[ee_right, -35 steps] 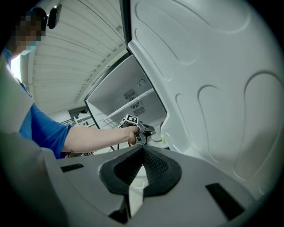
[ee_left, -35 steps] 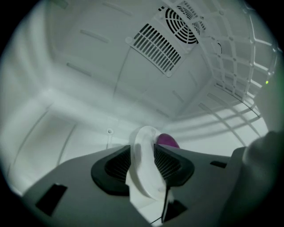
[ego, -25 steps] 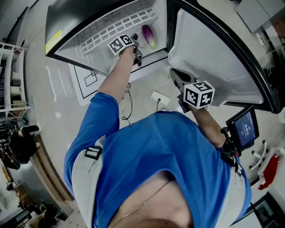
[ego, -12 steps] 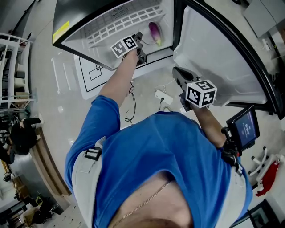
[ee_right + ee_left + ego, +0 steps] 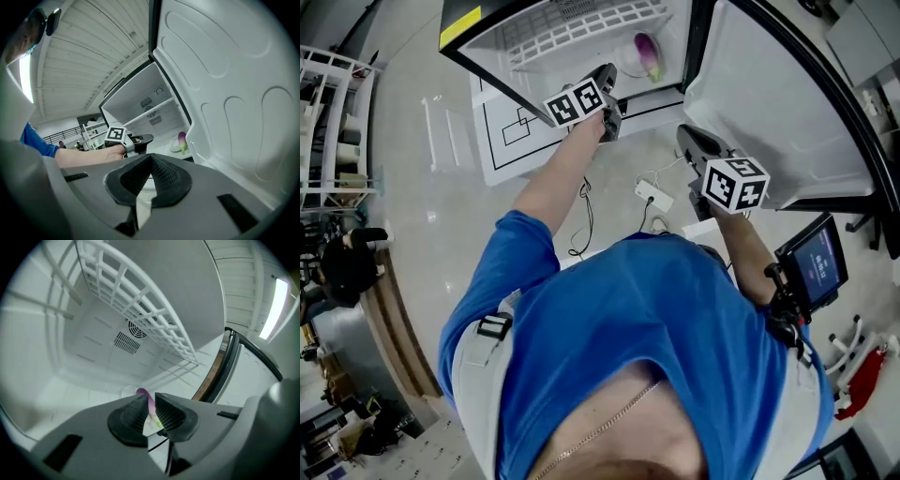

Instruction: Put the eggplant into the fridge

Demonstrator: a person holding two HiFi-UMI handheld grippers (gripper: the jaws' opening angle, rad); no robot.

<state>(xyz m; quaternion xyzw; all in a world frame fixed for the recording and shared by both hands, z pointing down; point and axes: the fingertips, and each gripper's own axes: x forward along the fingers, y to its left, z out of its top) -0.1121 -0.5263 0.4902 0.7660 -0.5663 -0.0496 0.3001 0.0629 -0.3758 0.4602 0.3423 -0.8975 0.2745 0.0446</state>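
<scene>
Looking down from your head, you see the fridge point(image 5: 670, 21) standing open ahead of you, its door point(image 5: 769, 103) swung out to your right. The eggplant point(image 5: 648, 45) lies inside on the fridge floor, near the right-hand wall and below the white slatted shelf point(image 5: 581, 23). It is purple, with a green stem end. A pale round shape sits under or just beside it. It may be a small dish, but the view is too small to be sure.

Your left gripper point(image 5: 606, 77) is held out at arm's length in front of the fridge opening, apart from the eggplant. In the left gripper view its ribbed pads stand parallel with only a narrow slit between them, and nothing is in that slit. The eggplant shows through it, farther back on the fridge floor. Behind it, the back wall carries a round fan grille point(image 5: 139, 329) and a slotted vent point(image 5: 125, 342).

Your right gripper point(image 5: 692, 141) is held closer to your body, beside the inner face of the door. Its jaws meet at the tips and hold nothing.

A white power strip point(image 5: 652, 197) with its cable lies on the floor between your arms. A white sheet with black outlines point(image 5: 511, 131) lies in front of the fridge. A small screen point(image 5: 814, 264) is mounted by your right forearm.
</scene>
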